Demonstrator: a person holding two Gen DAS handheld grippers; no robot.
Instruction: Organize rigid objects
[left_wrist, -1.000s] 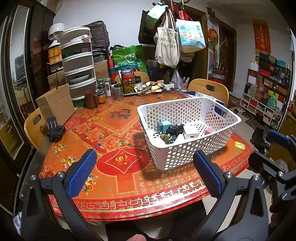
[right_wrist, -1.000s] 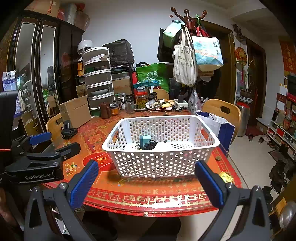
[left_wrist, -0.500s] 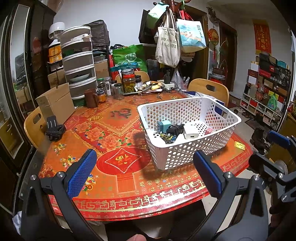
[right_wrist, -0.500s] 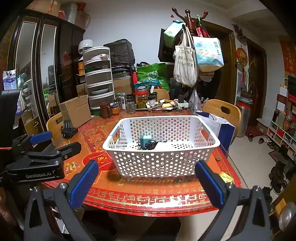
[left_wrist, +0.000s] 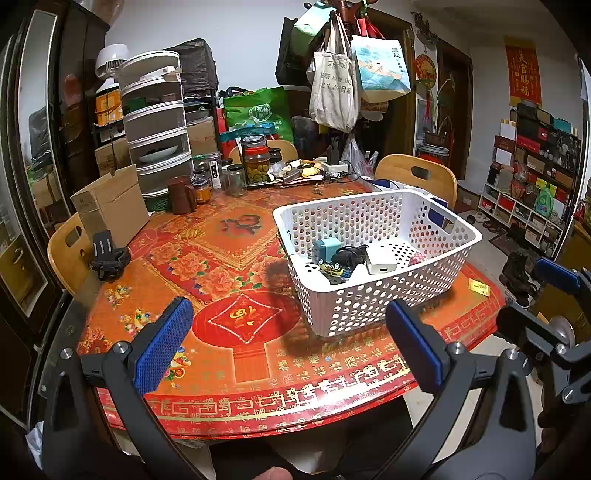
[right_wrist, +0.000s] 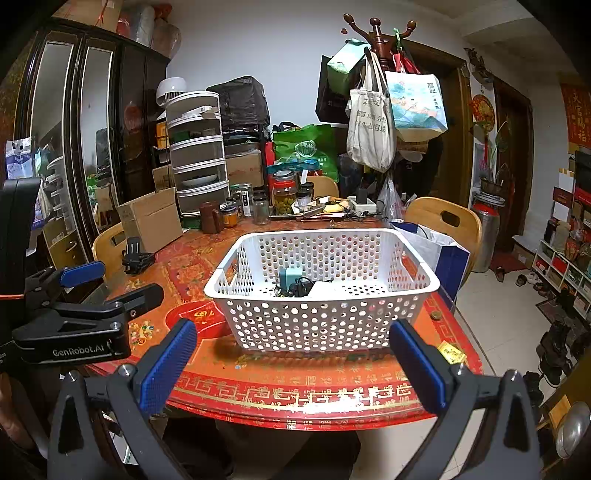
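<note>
Red table (left_wrist: 229, 236), basket (left_wrist: 373, 295) near edge

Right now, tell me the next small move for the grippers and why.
Probably reach the left hand-held gripper toward the black clip-like gadget at the table's left edge. Both grippers, the right hand-held gripper too, are open and empty, and the white basket already holds small items.

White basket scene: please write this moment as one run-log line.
left gripper: open, empty | right gripper: open, empty | white basket: on table, holds blue charger, white adapter | both grippers short of basket
</note>
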